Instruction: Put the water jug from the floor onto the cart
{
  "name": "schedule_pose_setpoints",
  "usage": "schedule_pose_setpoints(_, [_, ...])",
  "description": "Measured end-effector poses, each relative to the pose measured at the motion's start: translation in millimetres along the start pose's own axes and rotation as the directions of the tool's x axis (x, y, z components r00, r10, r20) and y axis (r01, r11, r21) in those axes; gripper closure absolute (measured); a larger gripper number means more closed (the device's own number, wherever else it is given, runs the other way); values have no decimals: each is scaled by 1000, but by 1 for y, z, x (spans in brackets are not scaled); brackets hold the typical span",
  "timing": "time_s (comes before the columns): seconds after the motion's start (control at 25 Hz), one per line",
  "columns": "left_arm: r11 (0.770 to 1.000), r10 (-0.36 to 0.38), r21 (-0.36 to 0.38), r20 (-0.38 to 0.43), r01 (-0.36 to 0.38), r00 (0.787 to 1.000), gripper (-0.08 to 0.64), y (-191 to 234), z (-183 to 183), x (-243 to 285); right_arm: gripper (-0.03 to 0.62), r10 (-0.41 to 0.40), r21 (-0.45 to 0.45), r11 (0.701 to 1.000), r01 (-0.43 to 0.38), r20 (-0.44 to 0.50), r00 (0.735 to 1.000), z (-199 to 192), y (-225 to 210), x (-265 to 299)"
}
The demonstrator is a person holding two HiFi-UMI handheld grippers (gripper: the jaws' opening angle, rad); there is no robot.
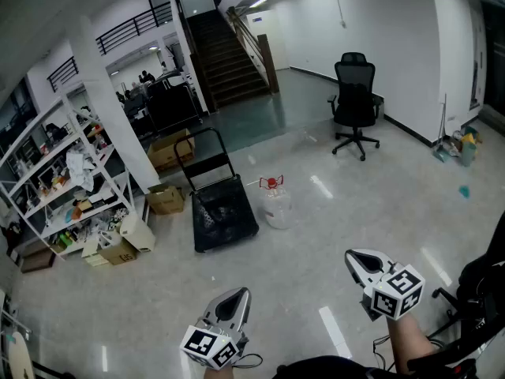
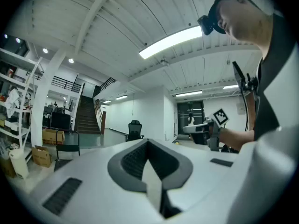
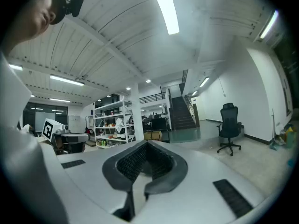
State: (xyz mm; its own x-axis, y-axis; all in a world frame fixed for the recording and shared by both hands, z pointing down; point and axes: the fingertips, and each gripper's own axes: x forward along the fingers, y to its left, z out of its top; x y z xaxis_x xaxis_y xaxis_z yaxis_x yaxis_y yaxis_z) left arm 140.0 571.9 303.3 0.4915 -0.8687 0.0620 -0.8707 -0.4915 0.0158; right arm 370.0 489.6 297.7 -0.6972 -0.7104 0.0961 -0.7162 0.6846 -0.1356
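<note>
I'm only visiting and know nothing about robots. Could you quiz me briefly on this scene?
1. True or false: the water jug already sits on the cart.
2. What is between the jaws of the left gripper and the right gripper? A) the jug B) a cup C) nothing
3. Fill in: in the head view, the jug stands on the floor just ____ of the cart.
Key: 1 false; 2 C; 3 right.

Black office chair (image 1: 354,93) near white wall, staircase (image 1: 229,61), cluttered white shelving (image 1: 63,180), cardboard boxes (image 1: 166,198) on floor
</note>
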Motion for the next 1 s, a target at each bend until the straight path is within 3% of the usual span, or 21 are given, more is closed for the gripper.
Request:
schedule_pose_setpoints(0.16, [1000,15,-21,14,-14,1000,568,14,-2,13,592,1,-18,1000,-1,4,1000,7,1,17])
schedule_pose_setpoints(0.56, [998,-59,-13,40,59,997,568,3,10,29,592,5,-49,999,-5,4,1000,16,12,27])
schedule_pose_setpoints(1.0, [995,-87,-39,0,87,996,568,24,-2,6,591,24,15,1000,-24,-33,999,3,42,56])
